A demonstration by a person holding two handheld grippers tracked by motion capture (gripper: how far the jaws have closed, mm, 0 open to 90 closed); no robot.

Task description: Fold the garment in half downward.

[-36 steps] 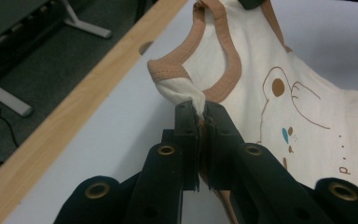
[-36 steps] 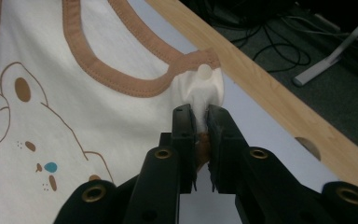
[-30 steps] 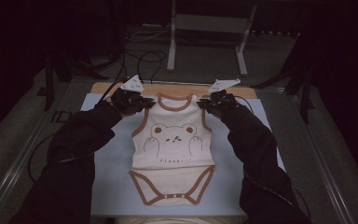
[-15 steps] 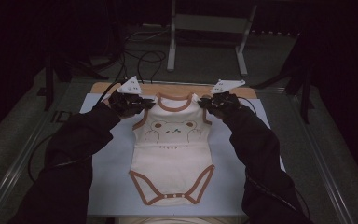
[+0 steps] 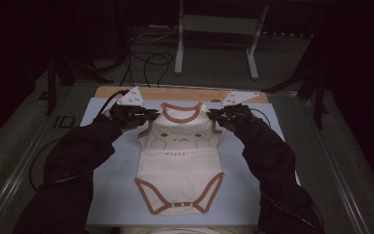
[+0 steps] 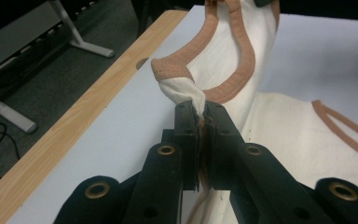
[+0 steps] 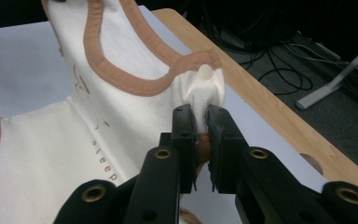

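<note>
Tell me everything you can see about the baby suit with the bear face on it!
The baby bodysuit is cream cloth, soft-looking, with brown trim round the neck, armholes and leg openings. A bear face and small brown lettering mark its chest, snaps line the crotch, and a white button sits at one shoulder. It lies face up on the pale blue mat, neck toward the far edge. The left gripper and right gripper each pinch a shoulder between closed fingers, bunching the cloth there.

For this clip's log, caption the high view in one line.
Both grippers, left and right, pinch a baby bodysuit at its shoulders.
</note>
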